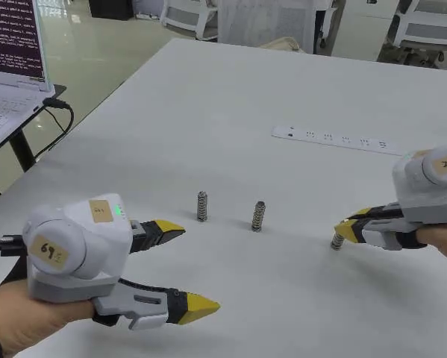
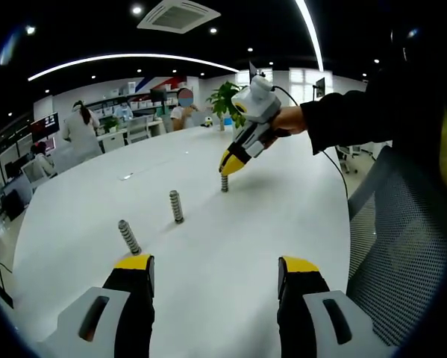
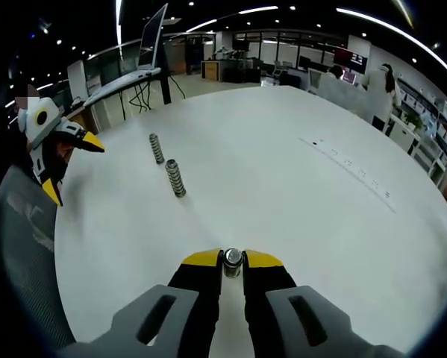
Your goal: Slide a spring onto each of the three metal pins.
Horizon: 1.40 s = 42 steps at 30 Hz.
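Three pins stand on the white table, each with a spring around it. The left spring (image 1: 202, 206) and the middle spring (image 1: 258, 216) stand free; they also appear as left spring (image 2: 128, 237) and middle spring (image 2: 177, 206). My right gripper (image 1: 344, 231) is shut on the top of the right spring (image 1: 337, 241), whose end shows between the yellow tips of the right gripper (image 3: 232, 259). My left gripper (image 1: 189, 266) hangs open near the table's front, jaws wide apart with nothing between them; its fingertips (image 2: 134, 263) point toward the springs.
A white power strip (image 1: 335, 139) lies across the table behind the pins. A laptop (image 1: 10, 52) sits on a side stand at the left with a black cable (image 1: 59, 112). Office chairs (image 1: 424, 26) stand beyond the far edge.
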Each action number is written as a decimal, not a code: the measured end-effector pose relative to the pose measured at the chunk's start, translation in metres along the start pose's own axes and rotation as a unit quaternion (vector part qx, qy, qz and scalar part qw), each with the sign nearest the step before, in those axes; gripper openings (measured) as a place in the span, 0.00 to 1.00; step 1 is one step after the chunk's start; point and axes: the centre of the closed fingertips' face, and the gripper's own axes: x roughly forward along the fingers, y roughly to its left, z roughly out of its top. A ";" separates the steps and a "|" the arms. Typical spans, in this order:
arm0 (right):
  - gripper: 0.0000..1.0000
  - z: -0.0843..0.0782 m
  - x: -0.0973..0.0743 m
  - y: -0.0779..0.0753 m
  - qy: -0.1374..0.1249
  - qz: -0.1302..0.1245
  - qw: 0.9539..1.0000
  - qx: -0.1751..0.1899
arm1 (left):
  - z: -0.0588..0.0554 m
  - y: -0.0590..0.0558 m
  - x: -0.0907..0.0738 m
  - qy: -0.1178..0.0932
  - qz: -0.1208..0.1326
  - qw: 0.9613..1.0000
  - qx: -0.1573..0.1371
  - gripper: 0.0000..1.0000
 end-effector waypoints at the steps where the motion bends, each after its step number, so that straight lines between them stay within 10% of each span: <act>1: 0.08 0.000 0.000 0.000 0.000 0.000 1.000 0.000 | 0.000 0.000 0.000 0.000 0.000 1.000 0.000 0.63; 42: 0.47 -0.016 -0.011 0.017 -0.006 0.005 1.000 0.001 | -0.002 0.009 0.000 -0.003 0.010 1.000 -0.007 0.65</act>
